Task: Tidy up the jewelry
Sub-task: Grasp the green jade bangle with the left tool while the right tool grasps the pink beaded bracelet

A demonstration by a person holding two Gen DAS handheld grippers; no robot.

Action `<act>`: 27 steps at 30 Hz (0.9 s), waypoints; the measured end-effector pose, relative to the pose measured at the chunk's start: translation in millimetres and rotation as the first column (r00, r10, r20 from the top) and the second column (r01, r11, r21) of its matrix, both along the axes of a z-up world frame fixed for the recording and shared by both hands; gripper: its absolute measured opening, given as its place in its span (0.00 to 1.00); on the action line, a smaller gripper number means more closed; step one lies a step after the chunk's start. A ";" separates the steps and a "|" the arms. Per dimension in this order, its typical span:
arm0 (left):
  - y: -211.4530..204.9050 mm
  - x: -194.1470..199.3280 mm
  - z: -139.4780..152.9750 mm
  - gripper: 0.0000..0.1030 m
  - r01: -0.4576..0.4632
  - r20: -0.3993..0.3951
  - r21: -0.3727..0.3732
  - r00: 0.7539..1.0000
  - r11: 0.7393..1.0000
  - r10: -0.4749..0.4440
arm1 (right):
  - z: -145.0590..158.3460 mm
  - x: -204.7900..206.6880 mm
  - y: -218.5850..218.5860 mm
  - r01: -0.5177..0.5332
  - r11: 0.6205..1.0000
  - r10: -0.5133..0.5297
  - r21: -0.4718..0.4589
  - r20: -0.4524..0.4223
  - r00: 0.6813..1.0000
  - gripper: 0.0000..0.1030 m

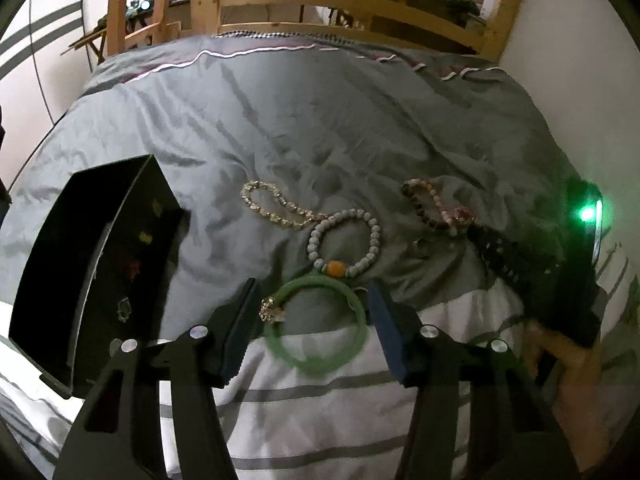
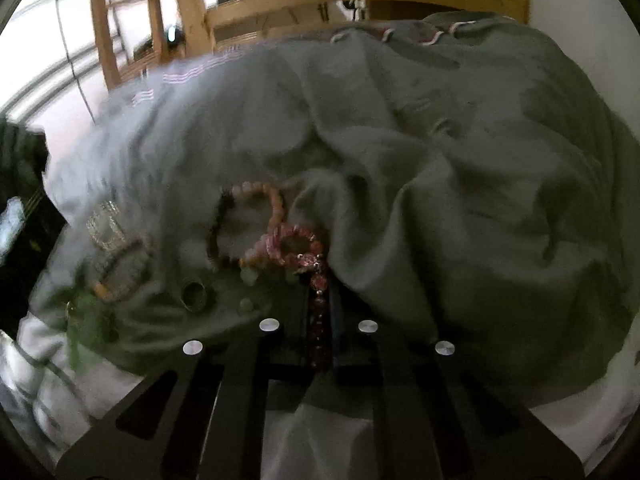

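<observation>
A green bangle (image 1: 320,292) with a small charm sits between the pads of my left gripper (image 1: 314,286), which is shut on it just above the bedding. Beyond it lie a white bead bracelet (image 1: 344,244) with an orange bead, a clear crystal bracelet (image 1: 272,204) and a dark and pink bead bracelet (image 1: 428,200). My right gripper (image 2: 320,284) is shut on a pink and red bead bracelet (image 2: 292,244), one strand running back between its fingers. A small ring (image 2: 194,292) lies to its left. An open black jewelry box (image 1: 100,272) stands at the left.
Everything lies on a rumpled grey duvet (image 1: 320,120) over striped white bedding (image 1: 320,408). A wooden bed frame (image 1: 320,0) rises at the far end, with a white wall on the right. A hand (image 1: 568,380) holds the right gripper (image 1: 500,252), whose green light glows.
</observation>
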State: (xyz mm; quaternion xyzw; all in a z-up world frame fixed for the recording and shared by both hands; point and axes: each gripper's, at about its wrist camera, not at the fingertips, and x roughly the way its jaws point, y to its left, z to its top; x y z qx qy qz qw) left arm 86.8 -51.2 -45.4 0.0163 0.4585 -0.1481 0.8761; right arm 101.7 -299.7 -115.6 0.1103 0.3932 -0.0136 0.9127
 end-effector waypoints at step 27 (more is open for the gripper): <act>-29.4 30.7 -70.9 0.85 0.054 -0.156 0.179 0.987 0.982 -0.026 | 45.4 -30.1 8.2 -0.090 0.990 0.069 0.112 0.181 0.981 0.08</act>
